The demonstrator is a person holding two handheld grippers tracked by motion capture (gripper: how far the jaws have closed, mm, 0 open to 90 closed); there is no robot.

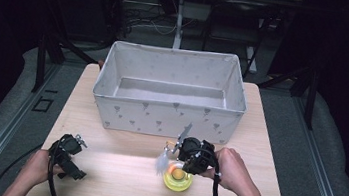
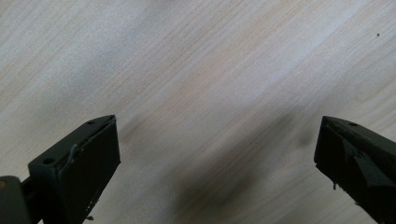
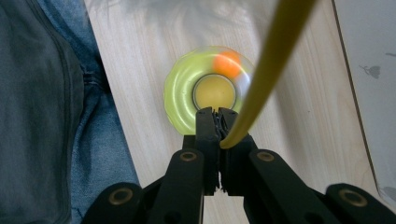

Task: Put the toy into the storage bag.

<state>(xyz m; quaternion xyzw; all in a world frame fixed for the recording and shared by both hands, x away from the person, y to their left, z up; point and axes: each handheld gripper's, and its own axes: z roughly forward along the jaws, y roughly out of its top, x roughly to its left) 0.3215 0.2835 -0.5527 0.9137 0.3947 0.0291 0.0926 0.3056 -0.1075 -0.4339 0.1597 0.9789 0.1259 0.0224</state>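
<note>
Cat toy (image 1: 177, 175): translucent yellow-green ring base with an orange ball, lying flat just before the fabric bin (image 1: 168, 111), its yellow wand (image 3: 275, 60) tilted upward.

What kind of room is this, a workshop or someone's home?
Probably a lab or recording studio: a lit wooden table ringed by dark metal stands, loose cables behind, and a person working handheld tongs.

One fabric storage box (image 1: 168, 110) on one wooden table (image 1: 117, 181). In front of the box: one yellow-green ring toy (image 1: 177, 179), one orange ball (image 3: 227, 63) inside it, one yellow wand (image 3: 271, 65), two grippers (image 1: 194, 156) (image 1: 67, 151).
</note>
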